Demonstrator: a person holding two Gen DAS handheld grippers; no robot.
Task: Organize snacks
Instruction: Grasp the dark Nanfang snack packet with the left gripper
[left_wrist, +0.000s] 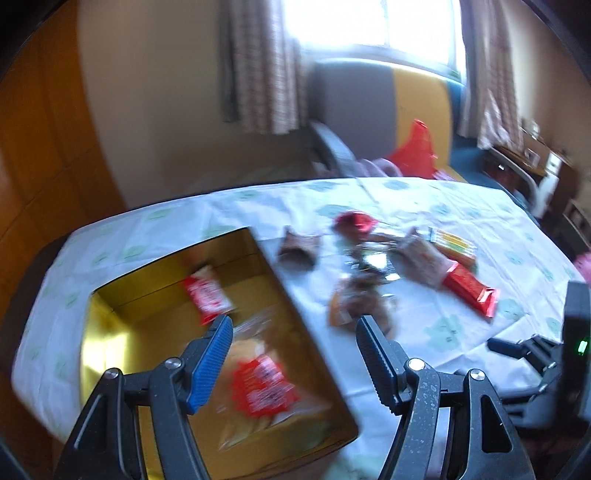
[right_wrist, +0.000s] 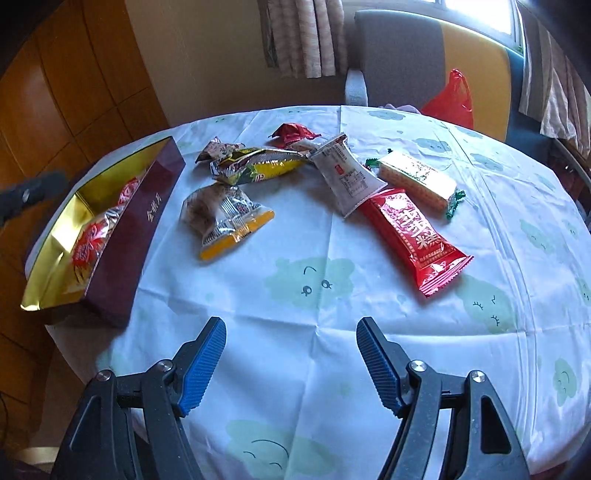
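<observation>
A gold-lined maroon box (left_wrist: 110, 332) (right_wrist: 147, 225) sits at the table's left. It holds a small red packet (left_wrist: 207, 295) and a clear bag with a red label (left_wrist: 262, 387). My left gripper (left_wrist: 293, 332) is open and empty above the box's right wall; this view is blurred. Loose snacks lie on the cloth: a long red bar (right_wrist: 413, 236), a yellow-ended bag (right_wrist: 225, 221), a white packet (right_wrist: 345, 173), a cream wafer pack (right_wrist: 417, 181), a yellow-green bag (right_wrist: 258, 166). My right gripper (right_wrist: 291, 332) is open and empty above bare cloth near the front edge.
A white tablecloth with green clouds (right_wrist: 303, 280) covers the round table. A grey and yellow chair (right_wrist: 424, 59) with a red plastic bag (right_wrist: 452, 99) stands behind it. Wooden panelling is at the left. The right gripper's body shows at the left view's right edge (left_wrist: 554, 354).
</observation>
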